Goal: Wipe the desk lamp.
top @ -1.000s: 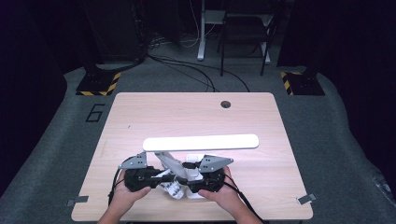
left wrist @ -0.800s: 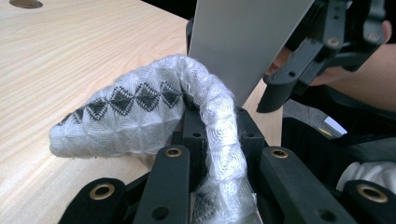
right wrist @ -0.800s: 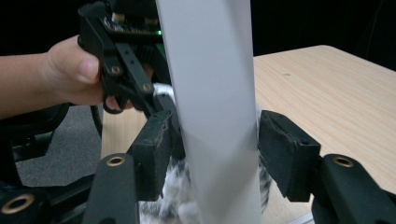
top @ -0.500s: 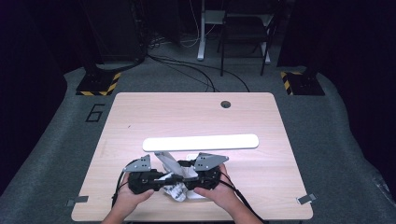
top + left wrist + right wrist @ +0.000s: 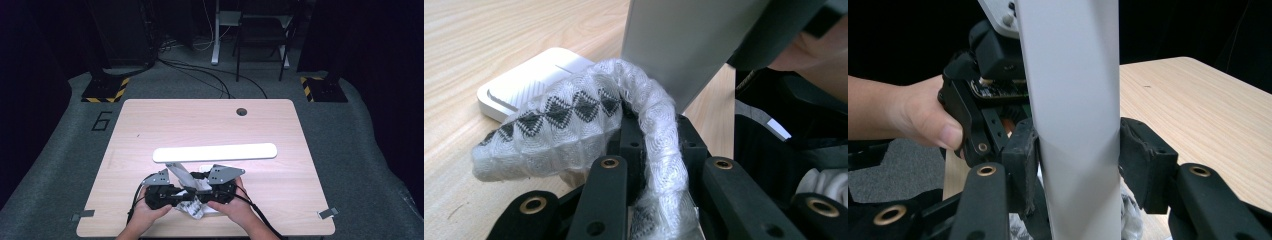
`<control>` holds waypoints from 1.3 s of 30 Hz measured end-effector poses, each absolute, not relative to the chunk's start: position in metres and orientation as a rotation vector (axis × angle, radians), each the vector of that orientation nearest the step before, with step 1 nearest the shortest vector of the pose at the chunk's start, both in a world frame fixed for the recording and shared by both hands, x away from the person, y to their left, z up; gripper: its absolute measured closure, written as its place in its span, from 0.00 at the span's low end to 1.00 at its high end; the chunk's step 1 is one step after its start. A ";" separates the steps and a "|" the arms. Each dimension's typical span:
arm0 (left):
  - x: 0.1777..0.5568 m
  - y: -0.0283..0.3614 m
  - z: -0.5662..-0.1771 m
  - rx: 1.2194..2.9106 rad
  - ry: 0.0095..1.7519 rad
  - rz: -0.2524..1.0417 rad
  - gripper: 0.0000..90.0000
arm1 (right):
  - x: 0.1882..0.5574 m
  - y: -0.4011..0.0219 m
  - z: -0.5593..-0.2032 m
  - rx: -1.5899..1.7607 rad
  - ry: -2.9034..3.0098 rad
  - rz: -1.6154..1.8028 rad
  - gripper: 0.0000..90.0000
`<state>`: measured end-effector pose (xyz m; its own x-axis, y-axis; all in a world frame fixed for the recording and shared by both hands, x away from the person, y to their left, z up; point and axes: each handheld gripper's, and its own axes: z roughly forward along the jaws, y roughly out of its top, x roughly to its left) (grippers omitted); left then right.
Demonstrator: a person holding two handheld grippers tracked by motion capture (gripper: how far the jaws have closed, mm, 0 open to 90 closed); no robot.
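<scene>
Left claw is clamped on the white patterned cloth – near the desk's front edge, beside the lamp's white base. Right claw has just been closing – pads now pinch the lamp's grey arm, which leans up to the white light bar.

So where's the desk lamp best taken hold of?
On its flat grey arm, low down, coming from the person's side with a pad on each narrow edge. The arm is a straight, slim strip, so it fits between the jaws. The right hand-held gripper, whose jaws have just been closing, sits there now.
</scene>
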<state>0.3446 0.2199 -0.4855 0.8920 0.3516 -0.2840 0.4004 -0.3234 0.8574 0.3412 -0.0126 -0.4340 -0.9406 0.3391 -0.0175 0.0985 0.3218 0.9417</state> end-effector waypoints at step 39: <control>0.344 0.222 -0.479 1.944 0.529 -0.065 0.88 | 0.339 -0.013 -0.435 0.418 2.353 1.673 0.57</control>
<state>0.3438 0.2217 -0.4792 0.9000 0.3329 -0.2814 0.3912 -0.3317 0.8585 0.3390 -0.0129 -0.4353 -0.9345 0.3555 -0.0172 0.1005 0.3100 0.9454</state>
